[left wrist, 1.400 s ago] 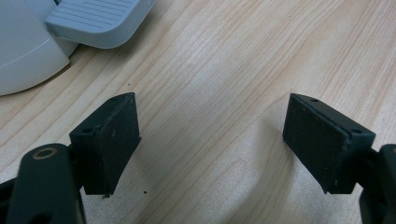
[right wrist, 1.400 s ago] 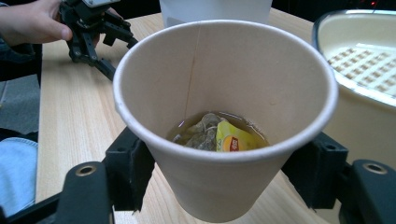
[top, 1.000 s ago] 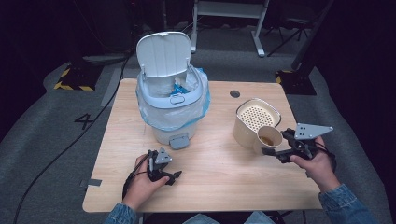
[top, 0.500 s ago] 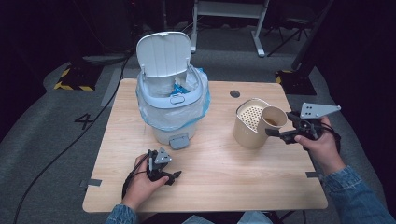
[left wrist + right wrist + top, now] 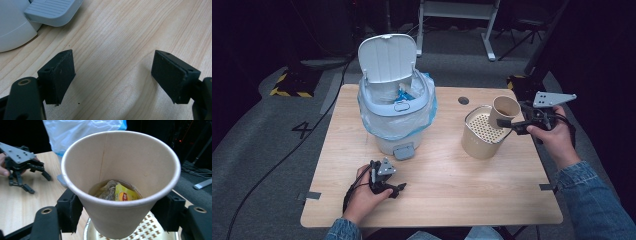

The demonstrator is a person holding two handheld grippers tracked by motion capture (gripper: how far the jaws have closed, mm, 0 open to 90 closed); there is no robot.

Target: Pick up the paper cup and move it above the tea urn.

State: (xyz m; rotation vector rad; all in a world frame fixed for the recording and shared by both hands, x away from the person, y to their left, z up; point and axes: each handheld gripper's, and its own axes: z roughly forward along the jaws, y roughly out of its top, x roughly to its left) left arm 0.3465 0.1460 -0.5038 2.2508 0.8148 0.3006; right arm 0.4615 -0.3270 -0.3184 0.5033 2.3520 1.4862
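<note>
Bright tabletop, dark surroundings, perhaps slightly soft

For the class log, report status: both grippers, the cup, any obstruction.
Right gripper shut on tan paper cup, above perforated beige canister. Left gripper open, resting on wooden table. Used teabag inside cup. Nothing obstructing.

At the right of the high view, a tan paper cup [image 5: 505, 111] is being held upright, a used tea bag [image 5: 117, 191] lying inside.
</note>
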